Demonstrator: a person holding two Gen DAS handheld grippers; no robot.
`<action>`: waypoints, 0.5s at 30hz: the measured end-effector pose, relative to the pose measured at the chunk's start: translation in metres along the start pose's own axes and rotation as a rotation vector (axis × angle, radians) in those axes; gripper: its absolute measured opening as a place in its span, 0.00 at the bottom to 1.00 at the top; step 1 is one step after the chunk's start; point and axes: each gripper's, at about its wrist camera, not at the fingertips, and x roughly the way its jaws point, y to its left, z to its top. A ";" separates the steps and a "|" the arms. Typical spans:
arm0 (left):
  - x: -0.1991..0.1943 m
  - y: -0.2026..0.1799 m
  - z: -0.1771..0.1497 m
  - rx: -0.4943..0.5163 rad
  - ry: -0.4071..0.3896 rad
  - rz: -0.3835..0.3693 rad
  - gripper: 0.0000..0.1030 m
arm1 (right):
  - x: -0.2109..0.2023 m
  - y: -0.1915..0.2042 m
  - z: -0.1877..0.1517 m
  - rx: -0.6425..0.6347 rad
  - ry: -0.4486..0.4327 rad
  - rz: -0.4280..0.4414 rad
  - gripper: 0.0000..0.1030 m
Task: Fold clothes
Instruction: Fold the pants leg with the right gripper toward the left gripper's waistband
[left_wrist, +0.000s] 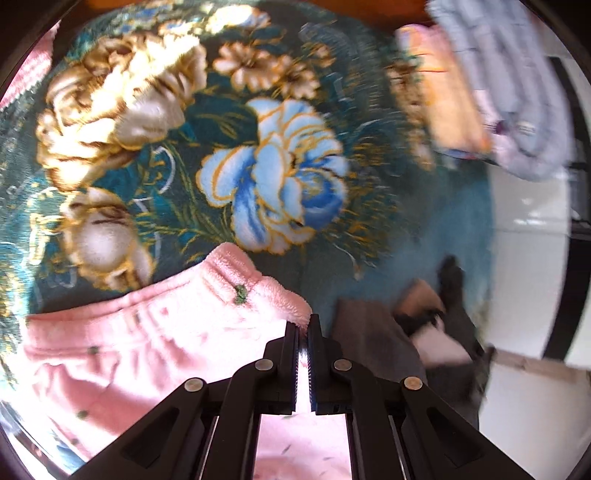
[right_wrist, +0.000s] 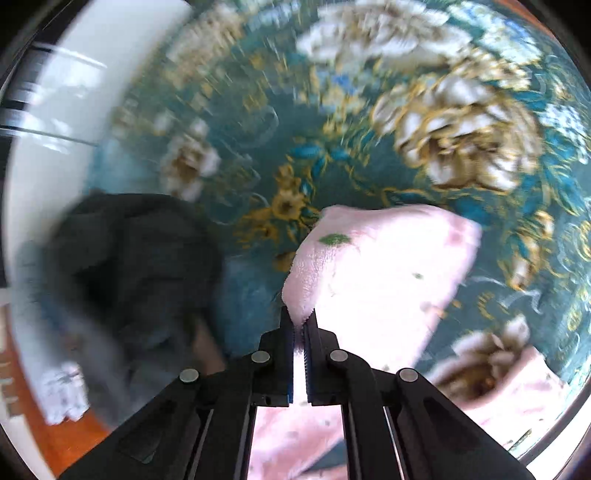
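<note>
The fleece garment (left_wrist: 155, 332) is pale pink with small green specks. Under it the blanket (left_wrist: 229, 155) is dark teal, patterned with cream, gold and blue flowers. Far right, folded clothes (left_wrist: 491, 85) show lilac and orange

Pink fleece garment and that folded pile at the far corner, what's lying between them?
In the left wrist view, only the floral blanket lies between the pink fleece garment and the folded pile.

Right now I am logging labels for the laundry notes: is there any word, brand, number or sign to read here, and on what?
None: no readable text in either view.
Pink fleece garment: only small green specks, no tag showing.
Floral blanket: flower pattern only.
Folded clothes pile: too blurred to read.
</note>
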 end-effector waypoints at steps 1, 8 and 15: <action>-0.017 0.005 -0.008 0.022 -0.004 -0.016 0.04 | -0.019 -0.006 -0.013 -0.015 -0.023 0.023 0.04; -0.053 0.104 -0.072 0.043 0.015 0.188 0.04 | -0.060 -0.120 -0.116 0.018 0.015 -0.163 0.04; -0.051 0.172 -0.092 -0.049 0.021 0.237 0.04 | -0.030 -0.178 -0.166 0.078 0.062 -0.274 0.04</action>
